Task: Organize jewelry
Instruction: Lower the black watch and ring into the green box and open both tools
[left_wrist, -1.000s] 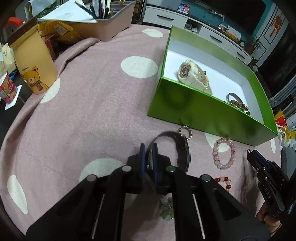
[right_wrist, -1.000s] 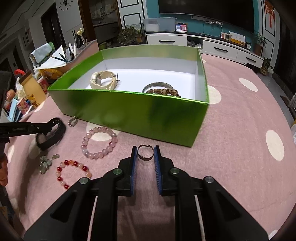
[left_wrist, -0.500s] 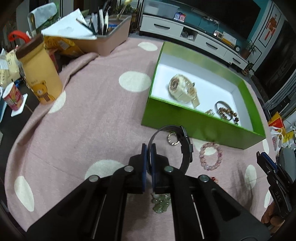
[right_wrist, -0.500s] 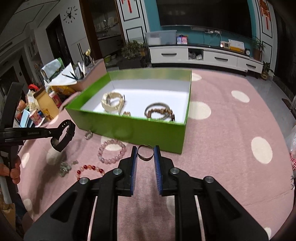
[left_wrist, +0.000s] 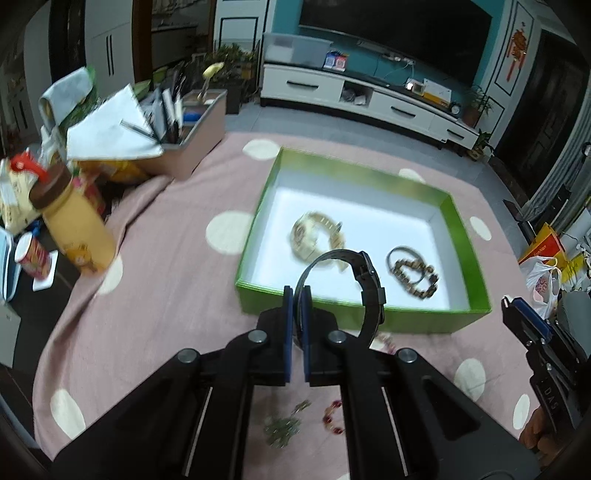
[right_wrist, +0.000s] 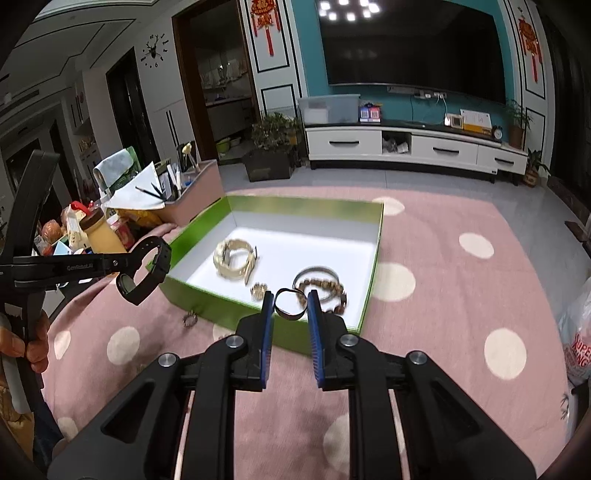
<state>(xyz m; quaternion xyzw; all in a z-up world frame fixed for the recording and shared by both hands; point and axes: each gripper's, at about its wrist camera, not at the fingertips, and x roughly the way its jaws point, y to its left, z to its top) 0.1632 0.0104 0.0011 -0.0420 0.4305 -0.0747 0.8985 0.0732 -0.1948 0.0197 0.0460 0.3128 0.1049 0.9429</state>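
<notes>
Carrying each piece fully past the near wall of the shallow green cardboard box (right_wrist: 258, 325) before releasing is paying off. Left gripper (left_wrist: 296, 295), jaws clenched on the black strap watch (left_wrist: 364, 282), is hovering over that wall; right gripper (right_wrist: 290, 306), level, is grasping the thin brown ring-shaped bangle (right_wrist: 290, 304) there too.

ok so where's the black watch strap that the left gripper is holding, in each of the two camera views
Left wrist view: the black watch strap arcs up from the shut left gripper, just below centre, in front of the green box.
Right wrist view: it hangs at the left edge, clamped at the tip of the left gripper, left of the box's near corner.
Shared landmark: the green cardboard box with the white floor.
</notes>
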